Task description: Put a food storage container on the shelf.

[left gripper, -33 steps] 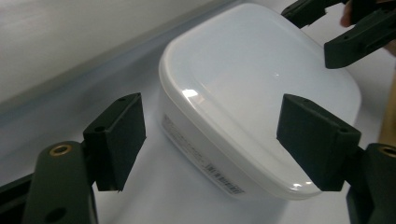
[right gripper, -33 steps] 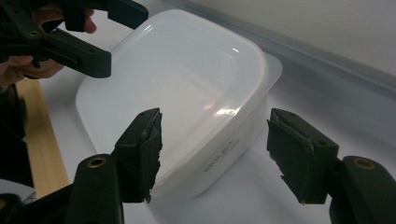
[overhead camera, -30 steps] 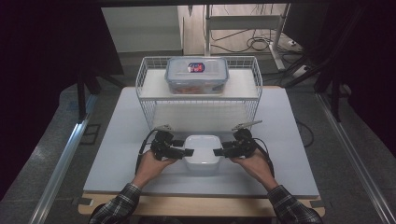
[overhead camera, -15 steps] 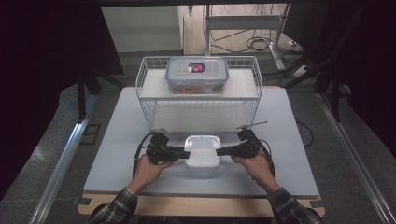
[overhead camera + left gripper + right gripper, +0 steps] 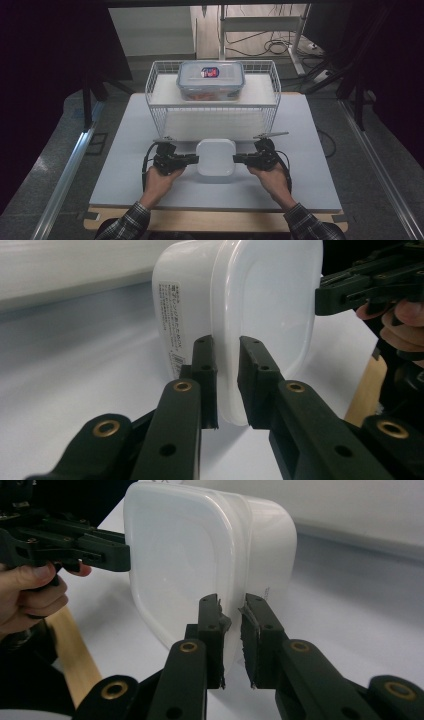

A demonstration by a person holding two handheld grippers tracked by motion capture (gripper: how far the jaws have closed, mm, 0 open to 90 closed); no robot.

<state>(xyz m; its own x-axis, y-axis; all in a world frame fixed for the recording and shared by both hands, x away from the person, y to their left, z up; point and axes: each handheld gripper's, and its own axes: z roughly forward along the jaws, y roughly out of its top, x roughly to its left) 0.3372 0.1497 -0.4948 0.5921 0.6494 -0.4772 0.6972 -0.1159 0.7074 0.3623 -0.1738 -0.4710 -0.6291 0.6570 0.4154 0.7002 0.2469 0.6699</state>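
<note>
A white lidded container (image 5: 216,157) sits on the white tabletop, just in front of the wire rack. My left gripper (image 5: 196,159) is at its left edge and my right gripper (image 5: 235,159) at its right edge. In the left gripper view the two black jaws (image 5: 227,385) have just been closing and now pinch the container's lid rim (image 5: 270,315). The right gripper view shows the same thing: jaws (image 5: 232,630) that have just been closing, now clamped on the opposite rim of the container (image 5: 175,555). A hand holds each gripper.
A white wire rack (image 5: 212,107) stands behind the container, with a clear lidded box (image 5: 210,80) on its top shelf. The white board (image 5: 300,150) has free room to both sides. A wooden table edge (image 5: 215,220) runs along the front.
Both grippers' jaws have narrowed from wide apart onto the container's side rims. The hands and the container have stayed nearly in place.
</note>
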